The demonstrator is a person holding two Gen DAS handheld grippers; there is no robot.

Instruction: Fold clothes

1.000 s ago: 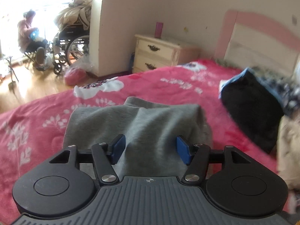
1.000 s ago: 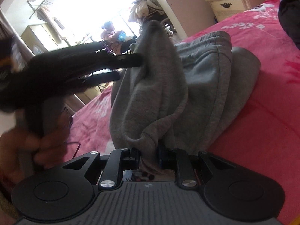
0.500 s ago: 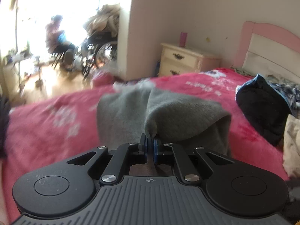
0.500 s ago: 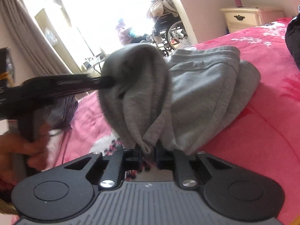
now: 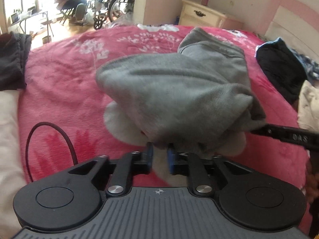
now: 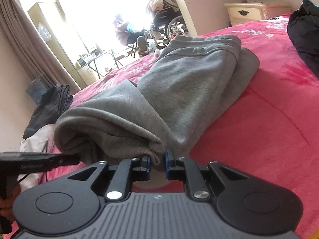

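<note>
Both grippers [image 5: 160, 155] [image 6: 156, 162] low, pinching sweatpants [image 6: 189, 83]

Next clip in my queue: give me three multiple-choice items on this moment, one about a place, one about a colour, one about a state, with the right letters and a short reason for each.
1. Where does the black garment lie, seen from the left wrist camera?
A. on the nightstand
B. on the bed, to the right of the grey sweatpants
C. on the floor by the wheelchair

2. What colour is the bedspread?
A. pink-red with white flowers
B. plain blue
C. green stripes

3. What is the right gripper doing?
A. open, well clear of the cloth
B. lying flat on the nightstand
C. pinching a bunched edge of the grey sweatpants

Answers: 1 B, the dark heap sits on the cover right of the grey cloth. 2 A, pink-red plush with white flower prints. 3 C, grey fabric is gathered between its blue pads.
</note>
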